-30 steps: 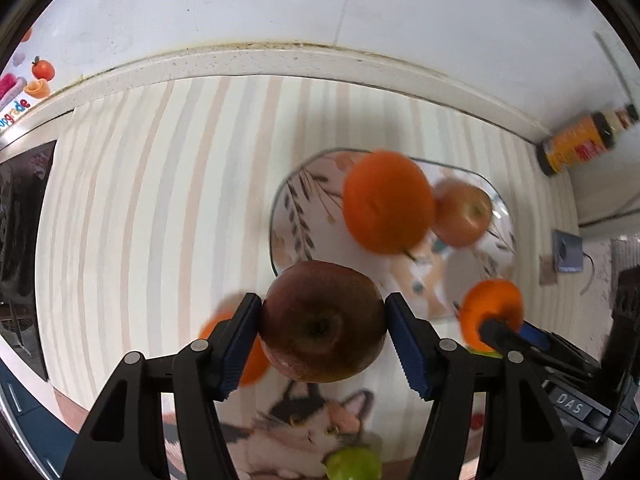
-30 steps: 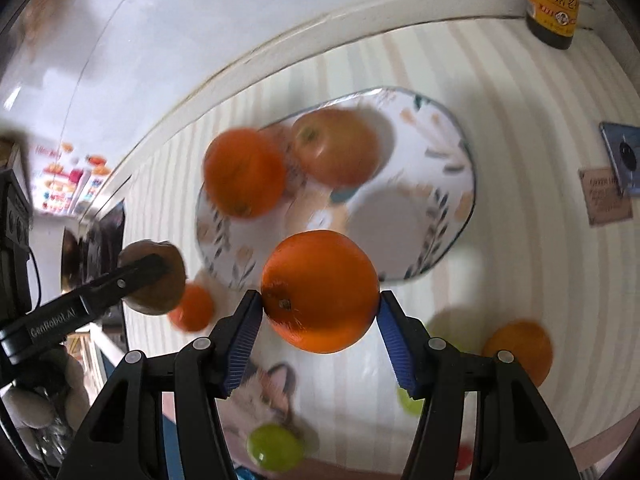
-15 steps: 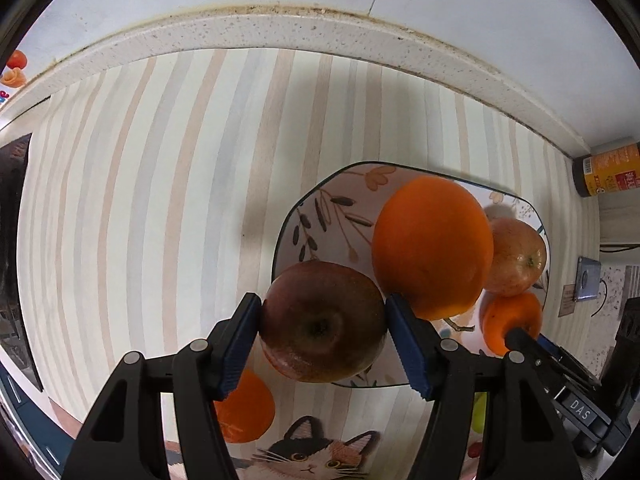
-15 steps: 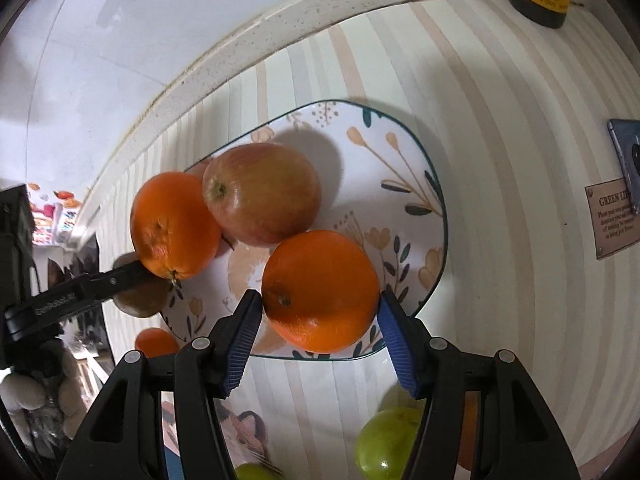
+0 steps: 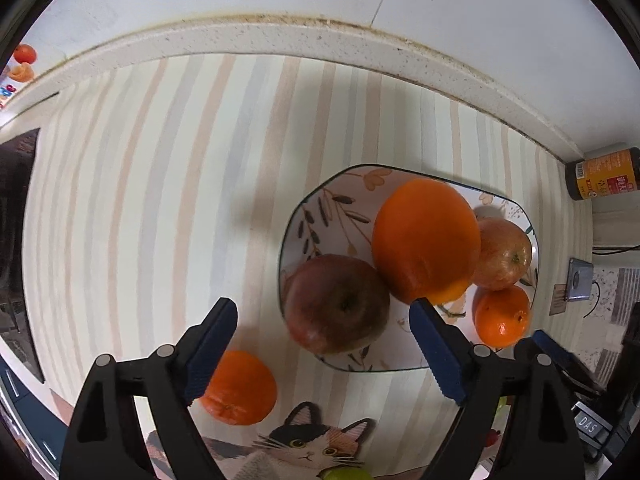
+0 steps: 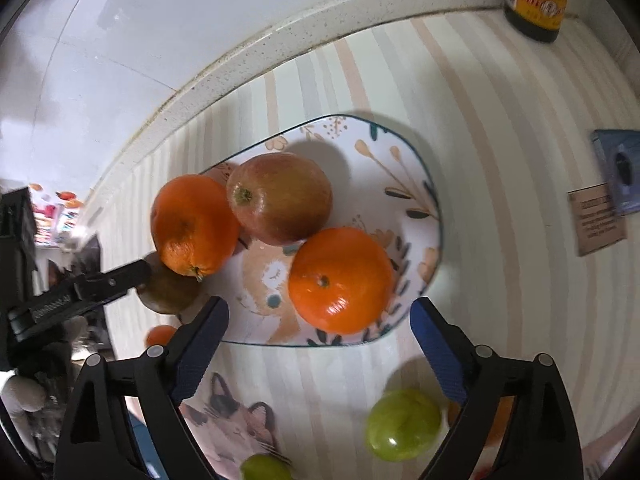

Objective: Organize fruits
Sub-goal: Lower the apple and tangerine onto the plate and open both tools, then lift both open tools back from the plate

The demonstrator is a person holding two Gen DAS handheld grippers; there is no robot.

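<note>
Striped counter (image 5: 168, 184) slopes nowhere, yet your spread left tongs (image 5: 322, 344) and right tongs (image 6: 320, 340) could nudge the crowded plate's (image 6: 416, 176) dark apple (image 5: 336, 304) off.

The left gripper (image 5: 322, 316) is held with its jaws spread wide, nothing being clasped between the blue pads (image 5: 218, 330). Its black fingers are angled forward and downward, tips set apart on either side. The right gripper (image 6: 320, 316) is likewise held wide apart, its blue pads (image 6: 434, 346) bare and out of contact. In the right wrist view, one finger of the left gripper is seen reaching in from the left edge.
</note>
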